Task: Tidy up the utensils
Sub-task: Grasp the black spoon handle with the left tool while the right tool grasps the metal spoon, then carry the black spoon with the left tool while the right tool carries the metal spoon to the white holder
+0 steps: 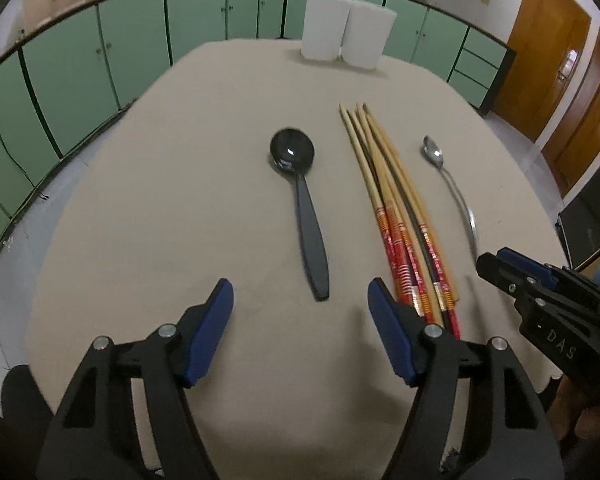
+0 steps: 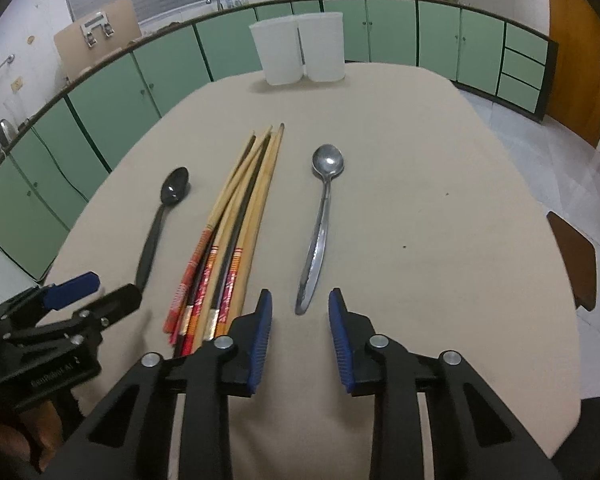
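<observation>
A black plastic spoon (image 1: 303, 204) (image 2: 162, 216) lies on the beige table, handle toward me. Right of it lies a bundle of several wooden chopsticks (image 1: 392, 208) (image 2: 236, 216) with red-orange ends, and further right a metal spoon (image 1: 452, 188) (image 2: 320, 220). My left gripper (image 1: 300, 292) (image 2: 96, 288) is open just short of the black spoon's handle end, nothing between its blue pads. My right gripper (image 2: 300, 300) (image 1: 488, 258) is open with narrower jaws. The metal spoon's handle tip lies just ahead of the gap, untouched. Two white containers (image 1: 346, 32) (image 2: 300, 46) stand side by side at the far edge.
The beige tablecloth (image 1: 180, 200) (image 2: 440, 200) covers an oval table. Green cabinets (image 1: 100, 60) run along the far wall under a counter with pots. A wooden door (image 1: 560, 60) is on the right, and a brown chair back (image 2: 574, 264) stands at the table's right edge.
</observation>
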